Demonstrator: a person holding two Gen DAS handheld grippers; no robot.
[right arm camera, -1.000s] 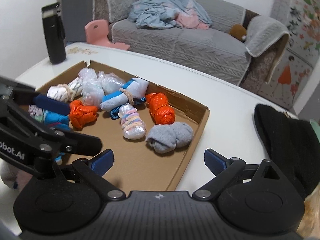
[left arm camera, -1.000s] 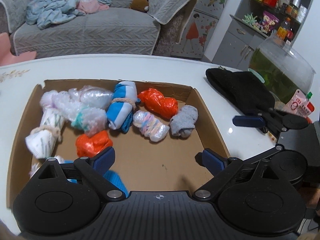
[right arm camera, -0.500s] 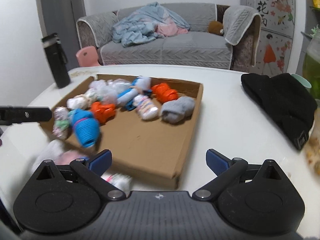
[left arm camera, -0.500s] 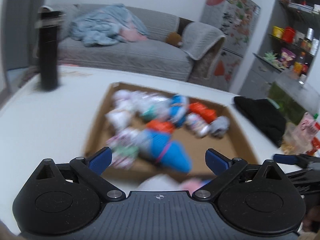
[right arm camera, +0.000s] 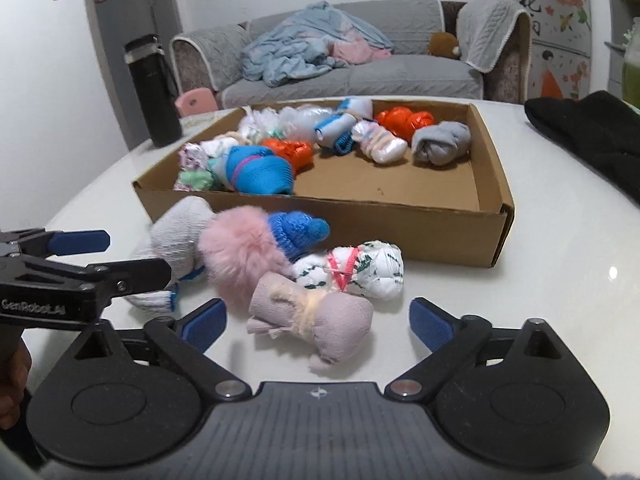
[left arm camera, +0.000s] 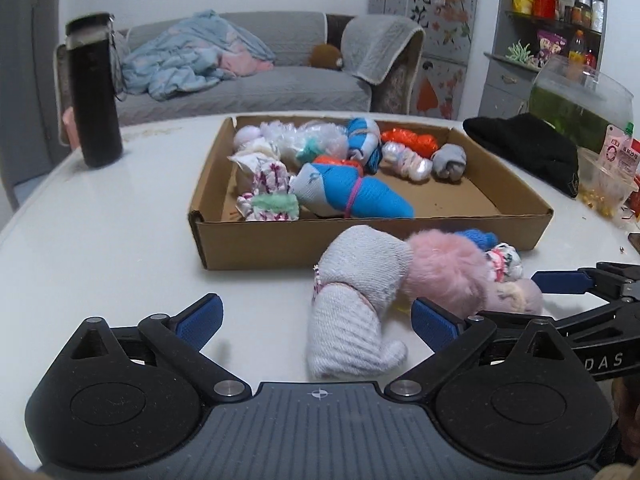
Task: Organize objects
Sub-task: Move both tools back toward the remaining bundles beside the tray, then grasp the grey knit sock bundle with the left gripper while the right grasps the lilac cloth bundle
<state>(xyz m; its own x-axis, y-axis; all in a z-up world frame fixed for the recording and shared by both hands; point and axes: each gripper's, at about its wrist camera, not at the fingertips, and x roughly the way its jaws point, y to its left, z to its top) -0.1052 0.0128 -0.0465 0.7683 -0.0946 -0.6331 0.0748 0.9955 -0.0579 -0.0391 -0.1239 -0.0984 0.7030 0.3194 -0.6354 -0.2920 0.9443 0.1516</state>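
Observation:
A shallow cardboard box on the white table holds several rolled sock bundles. More bundles lie loose in front of it: a white ribbed one, a fluffy pink one, a blue knit one, a white patterned one with a pink band and a mauve one. My left gripper is open, with the white ribbed bundle's near end between its fingers, untouched. My right gripper straddles the mauve bundle; its jaws are closing and the pads are clear of it.
A tall black bottle stands at the table's far left. A black hat, a glass fish bowl and a snack tub sit at the right. A grey sofa is behind the table.
Both grippers have drawn back from above the box and sunk toward the near table. The loose bundles in front of the box now lie between and ahead of their fingers.

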